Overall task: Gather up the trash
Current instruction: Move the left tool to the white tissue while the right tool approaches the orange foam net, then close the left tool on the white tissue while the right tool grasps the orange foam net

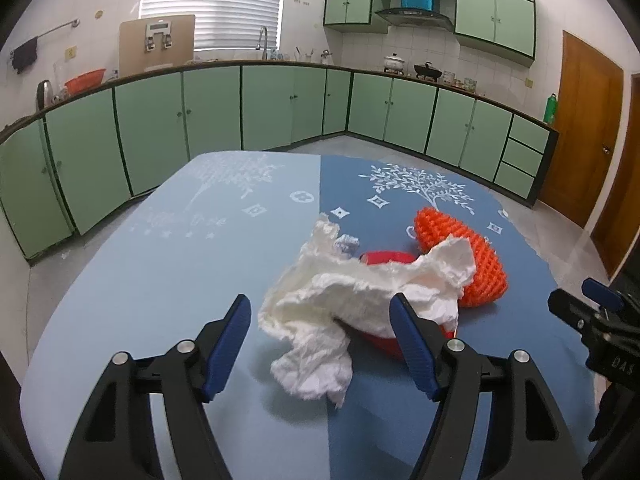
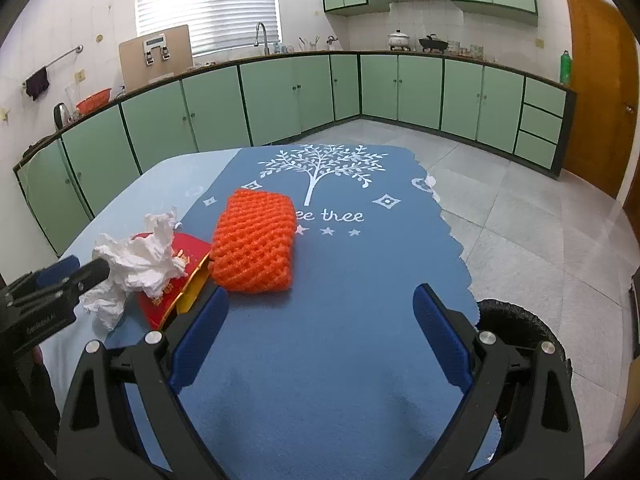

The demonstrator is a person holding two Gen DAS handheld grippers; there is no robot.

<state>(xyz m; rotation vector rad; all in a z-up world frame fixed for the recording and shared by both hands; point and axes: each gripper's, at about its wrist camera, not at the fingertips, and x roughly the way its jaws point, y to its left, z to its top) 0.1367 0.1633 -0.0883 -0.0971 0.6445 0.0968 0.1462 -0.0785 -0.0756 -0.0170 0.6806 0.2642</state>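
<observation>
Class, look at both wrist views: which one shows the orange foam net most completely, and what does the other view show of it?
The right wrist view: the orange foam net lies unobstructed on the blue tablecloth, its whole top visible. In the left wrist view, the net sits farther back, partly covered by the crumpled white tissue.

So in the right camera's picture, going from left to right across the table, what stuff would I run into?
Other hand-held gripper → crumpled white tissue → red packet → orange foam net → black bin rim at the table's right edge.

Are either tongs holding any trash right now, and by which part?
Nothing held. Left tongs open around the crumpled tissue; right tongs open over bare cloth.
</observation>
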